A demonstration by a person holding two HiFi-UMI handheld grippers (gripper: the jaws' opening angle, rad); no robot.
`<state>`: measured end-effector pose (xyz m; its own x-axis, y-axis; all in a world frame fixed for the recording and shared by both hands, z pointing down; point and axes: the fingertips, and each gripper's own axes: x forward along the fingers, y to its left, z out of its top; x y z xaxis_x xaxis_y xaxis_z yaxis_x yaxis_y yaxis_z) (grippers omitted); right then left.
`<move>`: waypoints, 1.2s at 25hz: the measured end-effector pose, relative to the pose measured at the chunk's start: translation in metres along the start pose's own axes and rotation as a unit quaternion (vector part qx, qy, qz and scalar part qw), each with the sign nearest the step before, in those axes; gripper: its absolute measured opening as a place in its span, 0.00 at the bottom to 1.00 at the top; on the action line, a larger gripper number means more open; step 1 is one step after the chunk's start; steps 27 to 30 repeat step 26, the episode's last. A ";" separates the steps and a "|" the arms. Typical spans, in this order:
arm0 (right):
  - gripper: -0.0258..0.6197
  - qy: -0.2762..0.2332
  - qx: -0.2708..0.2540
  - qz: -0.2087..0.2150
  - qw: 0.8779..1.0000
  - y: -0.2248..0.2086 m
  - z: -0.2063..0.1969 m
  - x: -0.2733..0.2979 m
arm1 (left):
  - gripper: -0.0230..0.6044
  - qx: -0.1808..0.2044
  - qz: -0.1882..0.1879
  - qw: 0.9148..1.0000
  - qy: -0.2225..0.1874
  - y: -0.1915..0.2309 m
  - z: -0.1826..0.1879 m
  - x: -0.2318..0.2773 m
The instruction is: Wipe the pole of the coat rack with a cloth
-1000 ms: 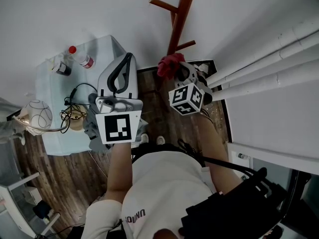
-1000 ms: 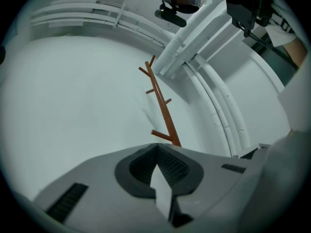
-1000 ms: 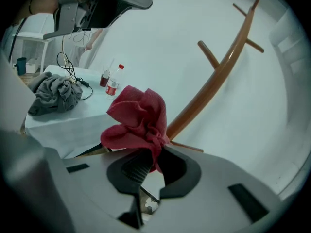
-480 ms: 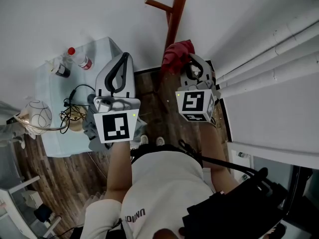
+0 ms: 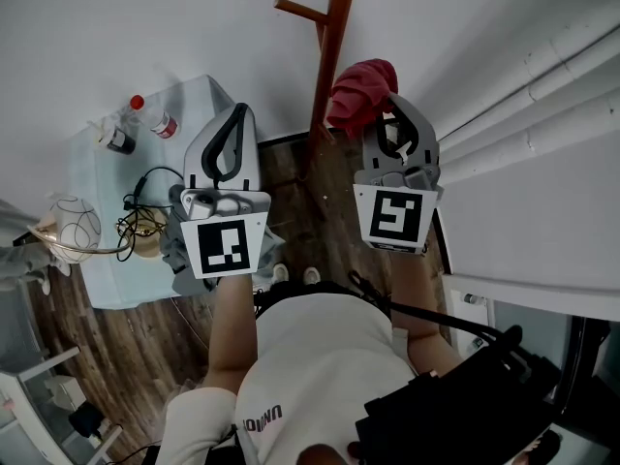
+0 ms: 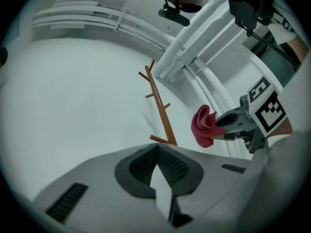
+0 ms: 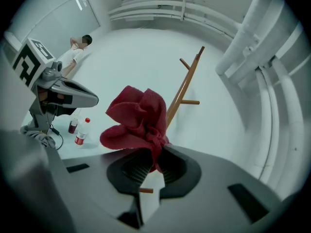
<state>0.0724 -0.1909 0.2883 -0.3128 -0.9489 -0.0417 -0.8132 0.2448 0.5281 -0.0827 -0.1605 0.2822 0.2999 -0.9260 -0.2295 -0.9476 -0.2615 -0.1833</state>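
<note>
The coat rack's reddish-brown wooden pole (image 5: 329, 56) rises by the white wall, with short pegs branching off it. My right gripper (image 5: 387, 109) is shut on a crumpled red cloth (image 5: 361, 90), which hangs just right of the pole; I cannot tell if it touches. In the right gripper view the cloth (image 7: 138, 120) bunches out of the closed jaws (image 7: 154, 154), with the pole (image 7: 187, 84) right behind it. My left gripper (image 5: 239, 112) stays left of the pole, shut and empty. The left gripper view shows the rack (image 6: 159, 106) and the cloth (image 6: 203, 126) beyond its closed jaws (image 6: 156, 149).
A pale blue table (image 5: 107, 260) at the left holds a red-capped bottle (image 5: 155, 112), a dark bottle (image 5: 118, 136), cables (image 5: 145, 211) and a round white lamp (image 5: 70, 219). White pipes (image 5: 542, 85) run along the wall at the right. Dark wood floor (image 5: 310, 211) lies below.
My right gripper has carried the red cloth upward along the pole and turned its marker cube toward the camera. The left gripper has barely moved.
</note>
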 end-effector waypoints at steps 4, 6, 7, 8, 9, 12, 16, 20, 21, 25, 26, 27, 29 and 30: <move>0.11 -0.028 -0.025 -0.005 0.999 -0.004 0.016 -0.005 | 0.06 0.002 -0.001 1.000 -0.001 -0.001 0.001 -0.002; 0.11 -0.029 -0.028 -0.007 0.999 -0.005 0.019 -0.007 | 0.06 0.001 -0.001 1.000 -0.001 -0.001 0.002 -0.003; 0.11 -0.029 -0.029 -0.008 0.999 -0.005 0.020 -0.008 | 0.06 0.001 -0.001 1.000 -0.002 -0.001 0.003 -0.003; 0.11 -0.030 -0.031 -0.010 0.999 -0.006 0.021 -0.009 | 0.06 0.001 -0.001 1.000 -0.002 -0.002 0.003 -0.003; 0.11 -0.031 -0.032 -0.012 0.999 -0.006 0.023 -0.010 | 0.06 0.000 -0.001 1.000 -0.003 -0.002 0.003 -0.004; 0.11 -0.034 -0.034 -0.015 0.999 -0.006 0.025 -0.013 | 0.06 -0.001 -0.002 1.000 -0.003 -0.003 0.003 -0.006; 0.11 -0.032 -0.034 -0.017 0.999 -0.007 0.026 -0.015 | 0.06 0.000 -0.005 1.000 -0.004 -0.004 0.004 -0.007; 0.11 -0.032 -0.032 -0.020 0.999 -0.007 0.026 -0.016 | 0.06 -0.001 -0.005 1.000 -0.004 -0.004 0.004 -0.009; 0.11 -0.032 -0.033 -0.020 0.999 -0.007 0.026 -0.016 | 0.06 0.000 -0.005 1.000 -0.004 -0.004 0.005 -0.009; 0.11 -0.032 -0.035 -0.021 0.999 -0.007 0.026 -0.018 | 0.06 0.002 -0.005 1.000 -0.004 -0.006 0.006 -0.010; 0.11 -0.032 -0.035 -0.021 0.999 -0.008 0.026 -0.018 | 0.06 0.002 -0.005 1.000 -0.004 -0.006 0.006 -0.010; 0.11 -0.032 -0.035 -0.021 0.999 -0.008 0.026 -0.018 | 0.06 0.002 -0.005 1.000 -0.004 -0.006 0.006 -0.010; 0.11 -0.032 -0.035 -0.021 0.999 -0.008 0.026 -0.018 | 0.06 0.002 -0.005 1.000 -0.004 -0.006 0.006 -0.010; 0.11 -0.032 -0.035 -0.021 0.999 -0.008 0.026 -0.018 | 0.06 0.002 -0.005 1.000 -0.004 -0.006 0.006 -0.010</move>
